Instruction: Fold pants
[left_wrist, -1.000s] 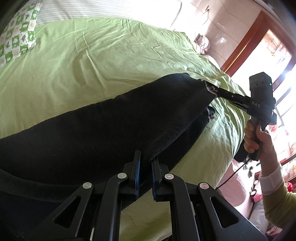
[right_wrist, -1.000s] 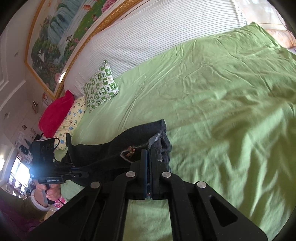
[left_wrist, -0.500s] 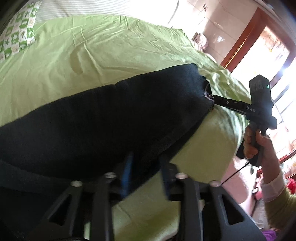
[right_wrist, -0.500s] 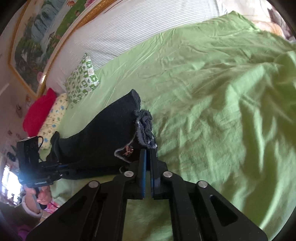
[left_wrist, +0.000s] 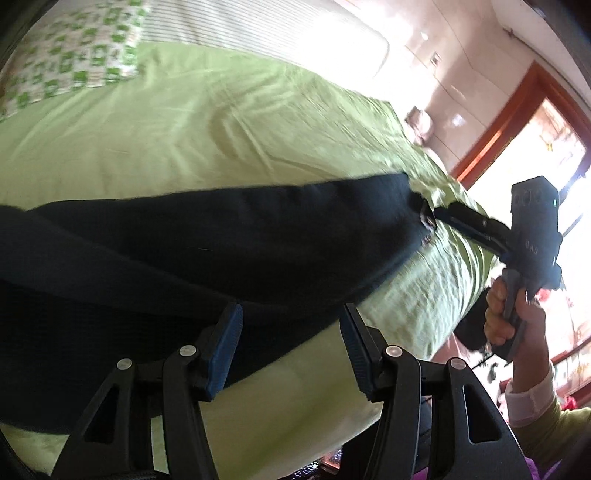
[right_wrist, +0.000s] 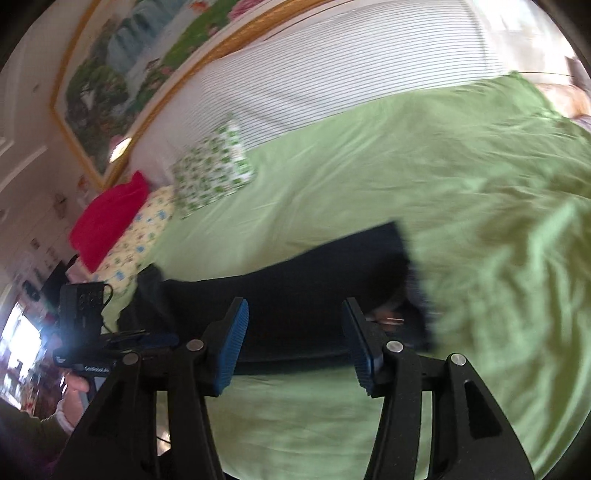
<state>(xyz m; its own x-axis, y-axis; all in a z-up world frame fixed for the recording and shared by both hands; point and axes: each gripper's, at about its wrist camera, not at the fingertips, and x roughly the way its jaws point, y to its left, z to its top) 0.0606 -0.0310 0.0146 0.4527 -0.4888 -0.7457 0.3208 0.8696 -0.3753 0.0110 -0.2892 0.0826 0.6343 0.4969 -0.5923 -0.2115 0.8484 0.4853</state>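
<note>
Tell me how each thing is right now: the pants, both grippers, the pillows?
Pants: lying stretched out on the green sheet, let go.
Left gripper: fingers just opened, nothing gripped.
Right gripper: fingers just opened, nothing gripped.
Green-checked pillow: leaning at the headboard.
Red pillow: resting beside it.

Pants (right_wrist: 295, 291) lengthwise along the bed's (right_wrist: 369, 177) near edge, pillows (right_wrist: 212, 173) behind, far left.
</note>
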